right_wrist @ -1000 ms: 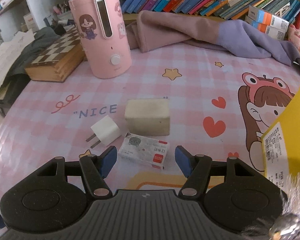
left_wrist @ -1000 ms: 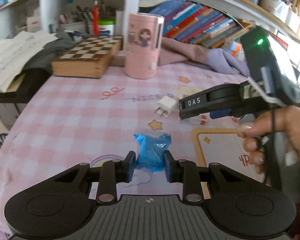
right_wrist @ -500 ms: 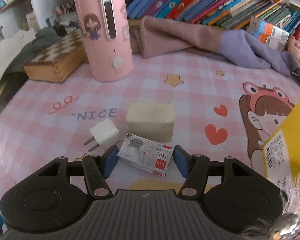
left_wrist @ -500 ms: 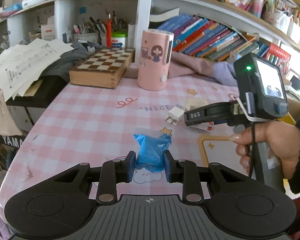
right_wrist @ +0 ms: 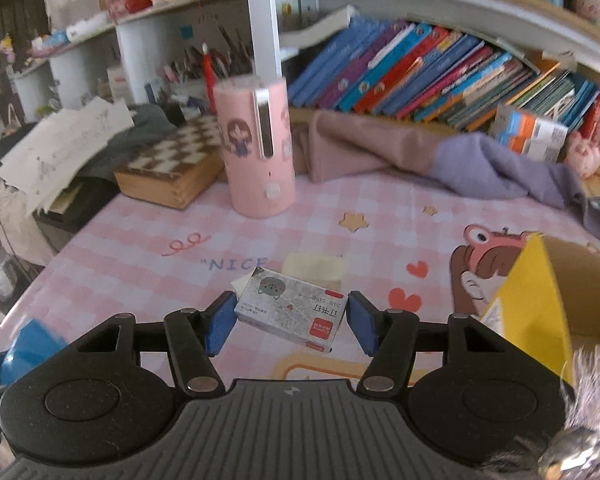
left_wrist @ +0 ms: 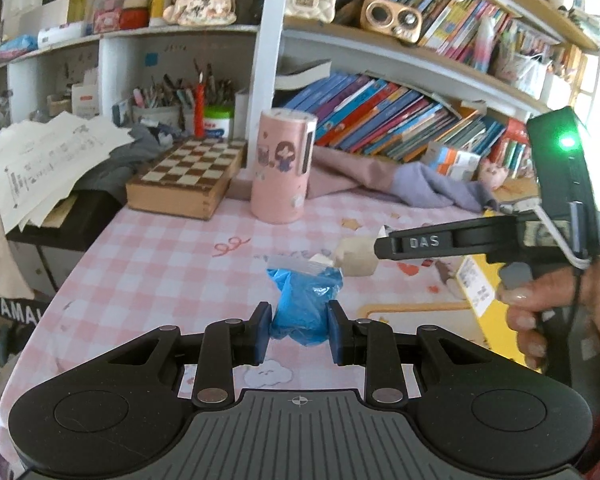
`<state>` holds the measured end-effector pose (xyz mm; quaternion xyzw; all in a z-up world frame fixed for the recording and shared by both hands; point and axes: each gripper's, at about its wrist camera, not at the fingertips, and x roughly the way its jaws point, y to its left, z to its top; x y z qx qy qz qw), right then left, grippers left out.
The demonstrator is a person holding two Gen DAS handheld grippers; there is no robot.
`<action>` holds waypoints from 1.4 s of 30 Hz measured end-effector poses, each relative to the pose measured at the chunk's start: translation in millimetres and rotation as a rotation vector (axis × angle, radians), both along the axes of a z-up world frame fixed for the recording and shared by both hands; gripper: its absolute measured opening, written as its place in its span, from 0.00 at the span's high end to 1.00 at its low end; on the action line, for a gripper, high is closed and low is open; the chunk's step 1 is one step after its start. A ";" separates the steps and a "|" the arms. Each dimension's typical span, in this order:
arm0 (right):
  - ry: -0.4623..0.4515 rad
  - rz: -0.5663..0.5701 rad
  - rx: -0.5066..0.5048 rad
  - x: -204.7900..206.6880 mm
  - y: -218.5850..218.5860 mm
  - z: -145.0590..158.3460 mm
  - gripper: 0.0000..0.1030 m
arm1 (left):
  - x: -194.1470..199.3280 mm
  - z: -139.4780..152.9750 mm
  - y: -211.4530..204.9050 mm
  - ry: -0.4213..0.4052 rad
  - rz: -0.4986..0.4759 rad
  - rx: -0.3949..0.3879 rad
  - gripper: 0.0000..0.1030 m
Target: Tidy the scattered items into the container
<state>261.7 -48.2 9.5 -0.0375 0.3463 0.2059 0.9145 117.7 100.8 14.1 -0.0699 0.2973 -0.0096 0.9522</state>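
Beside the yellow box [right_wrist: 540,304], right hand-held gripper [right_wrist: 291,322] clamps staple box [right_wrist: 290,312]; left hand-held gripper [left_wrist: 299,332] clamps blue bag [left_wrist: 304,304].

White shelves [left_wrist: 340,46] crammed with leaning books [right_wrist: 420,76] stand behind a table with a pink checked tablecloth [left_wrist: 172,256].

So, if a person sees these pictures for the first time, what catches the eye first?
Probably the crumpled blue bag, pinched in the left tool low in the middle of its view. Next, the small printed box between the fingers of the right tool, above the pink checked tablecloth. Behind them stands a tall pink cylinder beside a wooden chessboard box.
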 end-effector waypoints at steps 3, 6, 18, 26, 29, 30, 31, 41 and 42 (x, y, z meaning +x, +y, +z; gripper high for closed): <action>-0.018 0.000 0.013 -15.6 -9.6 10.9 0.44 | -7.1 6.2 -3.0 -0.018 -0.020 0.009 0.73; -0.037 0.000 0.020 -32.6 -17.9 19.7 0.44 | -16.1 13.0 -4.5 -0.040 -0.038 0.016 0.73; -0.040 0.002 0.016 -85.0 -24.9 25.7 0.44 | -54.1 21.9 -11.3 -0.077 -0.074 0.013 0.73; -0.045 0.018 0.021 -117.7 -26.3 28.7 0.44 | -82.7 26.8 -15.5 -0.091 -0.072 0.019 0.73; -0.042 0.031 0.022 -131.0 -26.9 28.0 0.44 | -91.4 26.8 -17.2 -0.089 -0.079 0.017 0.73; -0.040 0.033 0.023 -135.6 -27.3 27.7 0.44 | -94.3 26.5 -17.9 -0.087 -0.081 0.017 0.73; -0.039 0.034 0.024 -139.9 -27.9 27.7 0.44 | -97.1 26.0 -18.6 -0.085 -0.085 0.016 0.74; -0.027 0.002 0.019 -168.4 -43.4 25.9 0.44 | -110.7 19.6 -25.8 -0.054 -0.128 -0.015 0.74; -0.023 -0.005 0.018 -170.8 -46.2 25.3 0.44 | -111.2 19.2 -27.5 -0.051 -0.135 -0.015 0.74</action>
